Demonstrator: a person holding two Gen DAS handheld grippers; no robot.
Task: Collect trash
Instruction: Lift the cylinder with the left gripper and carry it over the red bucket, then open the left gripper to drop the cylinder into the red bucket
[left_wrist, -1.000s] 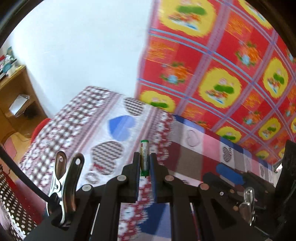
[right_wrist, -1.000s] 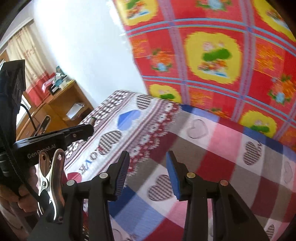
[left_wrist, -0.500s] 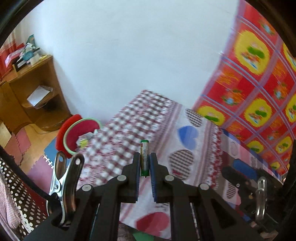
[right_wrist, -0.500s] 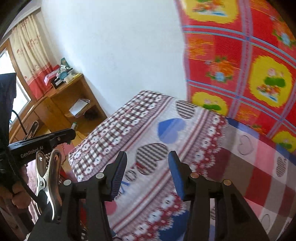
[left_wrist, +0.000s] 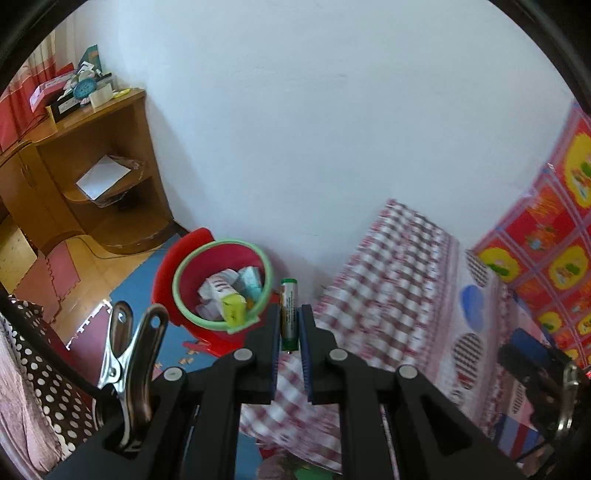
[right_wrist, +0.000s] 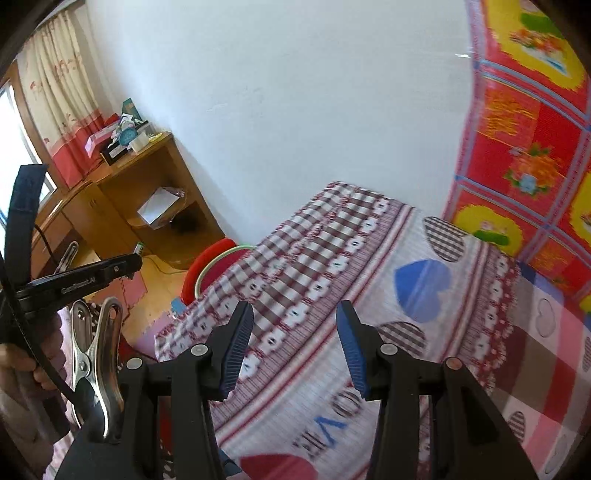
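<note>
Left wrist view: the left gripper (left_wrist: 289, 334) is clamped narrow on a green battery (left_wrist: 289, 314) that stands upright between the pads, its long axis running up the frame. The red bin (left_wrist: 173, 280) with the green rim sits on the floor just left of the battery at frame centre, cartons already inside; its opening lies to the left of the battery, so the drop likely calls for a short shift that way.

Right wrist view: the right gripper (right_wrist: 294, 347) stands moderately wide with nothing between the pads, over the checked bedspread (right_wrist: 332, 258). The bin shows only partly past the bed edge at centre left, and the left gripper, at left, is the nearer to it.
</note>
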